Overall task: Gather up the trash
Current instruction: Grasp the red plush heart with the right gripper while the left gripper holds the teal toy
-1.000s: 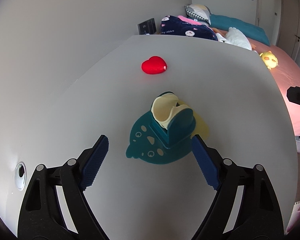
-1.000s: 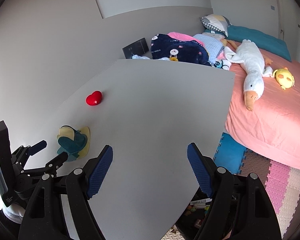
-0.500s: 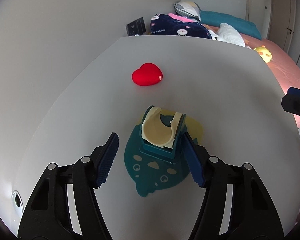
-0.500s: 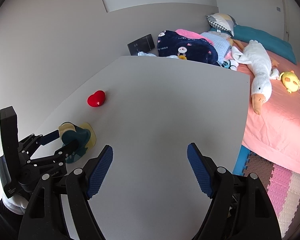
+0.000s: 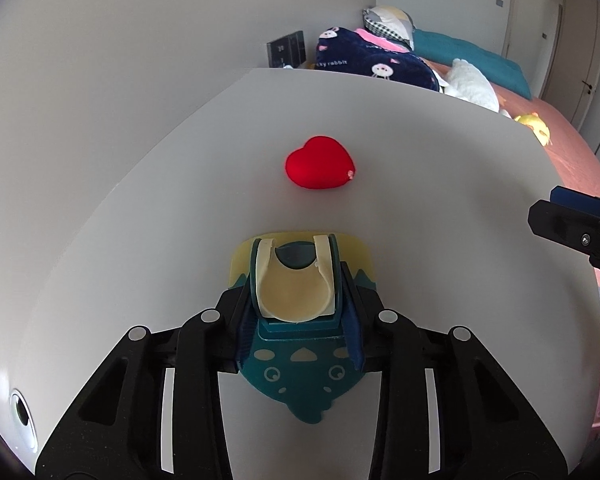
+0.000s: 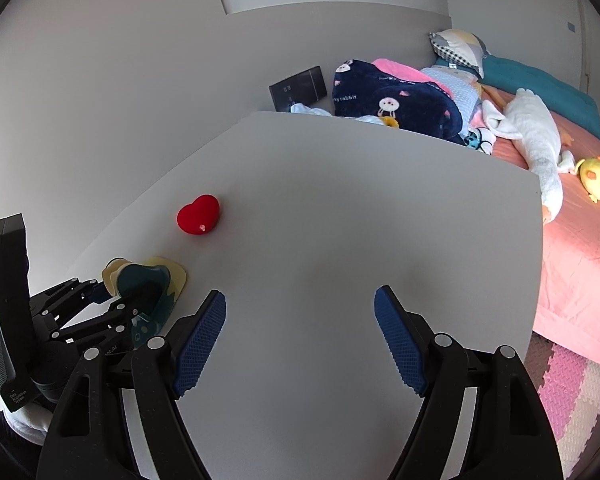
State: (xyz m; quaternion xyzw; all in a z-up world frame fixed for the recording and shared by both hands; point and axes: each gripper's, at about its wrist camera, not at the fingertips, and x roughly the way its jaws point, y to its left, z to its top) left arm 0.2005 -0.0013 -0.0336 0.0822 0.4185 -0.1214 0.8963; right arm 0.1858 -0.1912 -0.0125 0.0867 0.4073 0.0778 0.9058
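Pale grey counter (image 5: 440,208) beside a bed: left tongs (image 5: 298,312) just closing onto the raised handle of the teal dustpan (image 5: 300,380), light, stiff plastic; right tongs (image 6: 300,340) open and empty; red heart (image 5: 320,164) beyond, likely soft.

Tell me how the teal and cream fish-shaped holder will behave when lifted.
The fish-shaped holder looks like rigid plastic, so it probably lifts stiffly. Its flat base overhangs the left hand-held gripper, so it may tilt. The smooth sides could slip.

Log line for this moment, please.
left gripper: just closed on teal dustpan handle | right gripper: open, empty | red heart: on table
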